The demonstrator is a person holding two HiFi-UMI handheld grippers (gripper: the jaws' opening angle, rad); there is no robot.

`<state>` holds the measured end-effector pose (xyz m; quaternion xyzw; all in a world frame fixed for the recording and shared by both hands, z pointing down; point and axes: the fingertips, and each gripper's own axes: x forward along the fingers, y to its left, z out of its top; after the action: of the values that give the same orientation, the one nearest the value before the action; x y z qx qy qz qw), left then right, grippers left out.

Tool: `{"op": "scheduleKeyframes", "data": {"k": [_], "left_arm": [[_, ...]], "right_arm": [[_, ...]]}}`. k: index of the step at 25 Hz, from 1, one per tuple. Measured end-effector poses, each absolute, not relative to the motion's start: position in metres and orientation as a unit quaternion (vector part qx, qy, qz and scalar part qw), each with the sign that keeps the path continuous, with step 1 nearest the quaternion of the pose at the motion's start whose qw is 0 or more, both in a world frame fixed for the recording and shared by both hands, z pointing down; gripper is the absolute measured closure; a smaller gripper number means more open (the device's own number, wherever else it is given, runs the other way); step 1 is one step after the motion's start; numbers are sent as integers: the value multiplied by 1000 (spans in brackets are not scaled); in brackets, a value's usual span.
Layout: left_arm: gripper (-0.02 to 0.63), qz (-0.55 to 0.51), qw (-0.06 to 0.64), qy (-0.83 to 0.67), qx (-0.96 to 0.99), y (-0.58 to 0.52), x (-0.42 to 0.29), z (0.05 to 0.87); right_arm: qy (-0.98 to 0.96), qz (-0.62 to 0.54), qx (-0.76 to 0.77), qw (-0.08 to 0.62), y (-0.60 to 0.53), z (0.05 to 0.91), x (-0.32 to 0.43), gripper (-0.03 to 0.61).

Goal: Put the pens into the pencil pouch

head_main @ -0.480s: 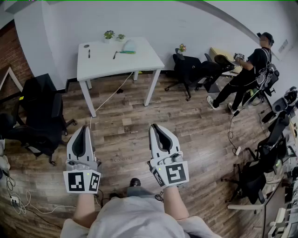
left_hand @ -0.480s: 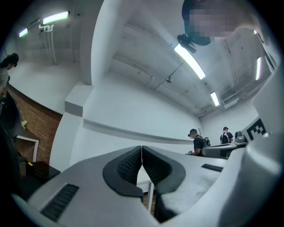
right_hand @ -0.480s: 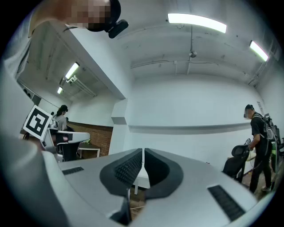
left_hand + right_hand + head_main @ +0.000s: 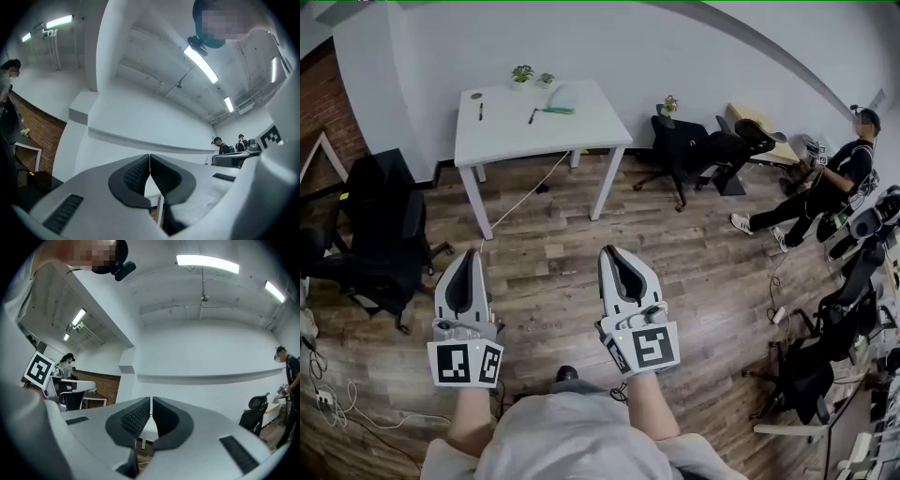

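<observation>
Since neither gripper holds anything, step: the approach, judged as not yet begun on the pens
Left gripper (image 4: 470,255): jaws pressed together, nothing between them, aimed roughly level over the wooden floor
Right gripper (image 4: 612,251): jaws pressed together as well, empty, beside the left one
Where the work lies: on the white table (image 4: 581,127), well apart from both grippers, against the far wall
Pens: two dark ones can be made out, one near the table's left side (image 4: 480,110), one near the middle (image 4: 532,114)
Pencil pouch (image 4: 561,95): one, pale, just right of the middle pen; a teal strip at its near edge is too small to tell as pen or trim
Potted plants: two, at the table's back edge (image 4: 520,72) (image 4: 545,78)
Next move calls for: walking up to the table, spreading one gripper's jaws and lining them across a pen; the other will likely be needed to steady the pouch or hold it open
</observation>
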<state>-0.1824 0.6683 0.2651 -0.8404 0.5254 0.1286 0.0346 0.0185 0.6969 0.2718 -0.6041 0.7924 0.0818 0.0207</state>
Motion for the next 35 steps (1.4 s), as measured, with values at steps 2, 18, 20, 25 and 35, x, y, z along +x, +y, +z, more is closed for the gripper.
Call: {"op": "scheduleKeyframes", "data": {"k": [2,18,20,25,35], "left_arm": [[589,129,37,529,-838,665,-176,264],[589,103,91,542,-829,637,-137,269],[589,96,110,539,-830,621,-135,271],[589,113,100,525,-838,558,-133,267],[589,132,96,505,-847,408,-146,248]], "right_arm": [[794,83,-601,23,692,270,25,542],[816,53,-573,55,646,284,65,541],[813,56,-577,54,631,284,67,541],[804,66,-589,50,576,282,70,541],[792,84,-602,54,435,262,54,541]]}}
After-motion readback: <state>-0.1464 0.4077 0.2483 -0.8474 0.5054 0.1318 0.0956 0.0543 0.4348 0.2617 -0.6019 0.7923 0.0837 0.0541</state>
